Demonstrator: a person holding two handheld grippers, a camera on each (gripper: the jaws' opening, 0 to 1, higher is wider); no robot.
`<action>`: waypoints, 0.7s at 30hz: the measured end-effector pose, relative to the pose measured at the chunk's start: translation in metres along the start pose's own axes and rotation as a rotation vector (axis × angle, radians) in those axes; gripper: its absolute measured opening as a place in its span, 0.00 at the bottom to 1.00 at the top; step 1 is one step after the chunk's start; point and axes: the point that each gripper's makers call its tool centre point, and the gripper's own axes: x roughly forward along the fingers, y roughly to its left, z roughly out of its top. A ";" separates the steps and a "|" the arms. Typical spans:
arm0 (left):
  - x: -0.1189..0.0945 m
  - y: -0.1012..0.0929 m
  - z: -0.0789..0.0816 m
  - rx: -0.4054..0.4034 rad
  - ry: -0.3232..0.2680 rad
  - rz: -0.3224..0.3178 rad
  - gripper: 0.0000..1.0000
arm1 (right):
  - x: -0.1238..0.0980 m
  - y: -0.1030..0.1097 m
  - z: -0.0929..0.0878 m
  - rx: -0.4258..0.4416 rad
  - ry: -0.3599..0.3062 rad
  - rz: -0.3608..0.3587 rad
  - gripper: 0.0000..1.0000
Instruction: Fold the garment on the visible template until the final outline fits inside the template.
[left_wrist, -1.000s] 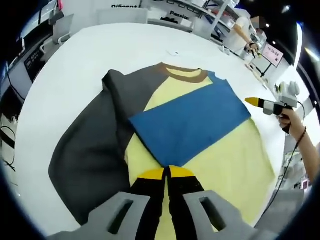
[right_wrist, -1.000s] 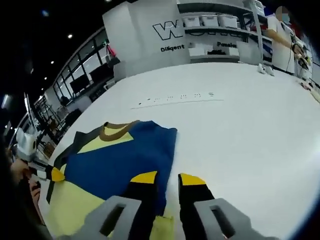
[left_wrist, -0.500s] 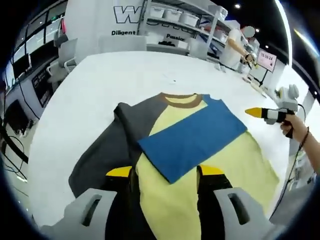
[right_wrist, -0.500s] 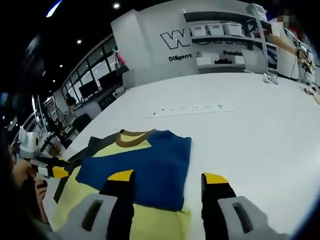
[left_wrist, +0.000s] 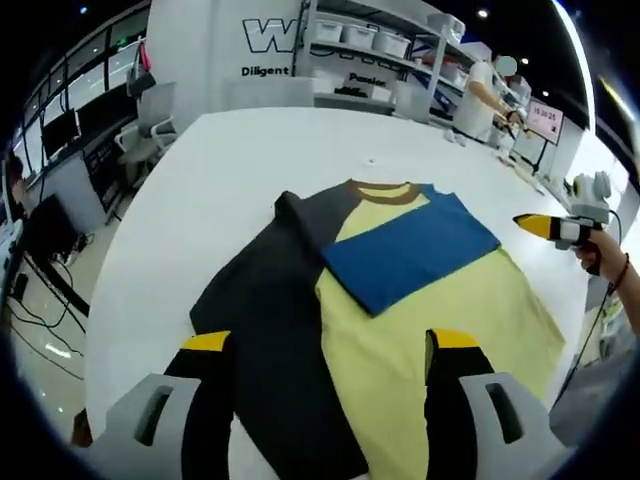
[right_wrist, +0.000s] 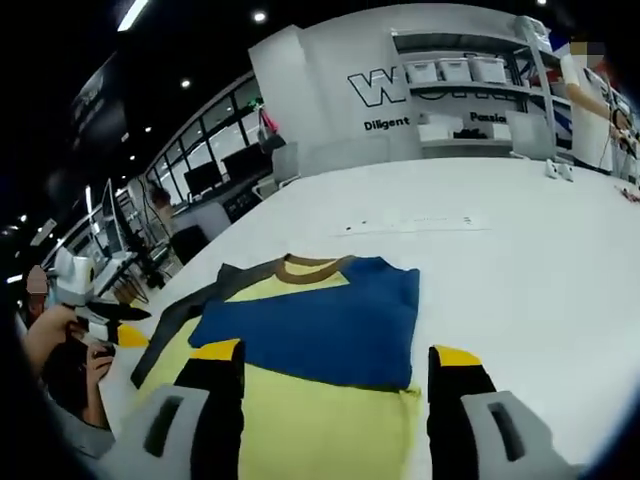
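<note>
The garment (left_wrist: 400, 300) lies flat on the white bench (left_wrist: 220, 170), collar at the far end, and 1 blue sleeve (left_wrist: 410, 258) is already folded across the yellow chest. The dark grey sleeve (left_wrist: 265, 320) on the left is spread wide, so that looks like the fold in hand. The left hand-held gripper (left_wrist: 330, 350) hangs above the near hem with its jaws spread, pinching nothing. In the right gripper view the right hand-held gripper (right_wrist: 335, 355) hovers over the yellow body, jaws also wide apart and empty (no template outline can be made out on the bench). To do it well, I'd say pinch the grey sleeve at its outer edge, lift just enough to clear, then carry it across toward the blue panel so the 2 sleeves stack square. Watch for drag: pull too low and the body skews.
</note>
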 end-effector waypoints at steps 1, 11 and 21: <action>-0.001 0.001 -0.001 0.000 0.000 0.005 0.75 | -0.001 0.001 -0.001 -0.004 0.003 0.005 0.72; -0.016 0.016 -0.033 -0.030 0.064 0.057 0.71 | -0.024 0.018 -0.014 -0.035 0.004 0.024 0.73; -0.024 0.024 -0.057 -0.100 0.102 0.080 0.65 | -0.042 0.021 -0.029 0.012 0.006 0.035 0.73</action>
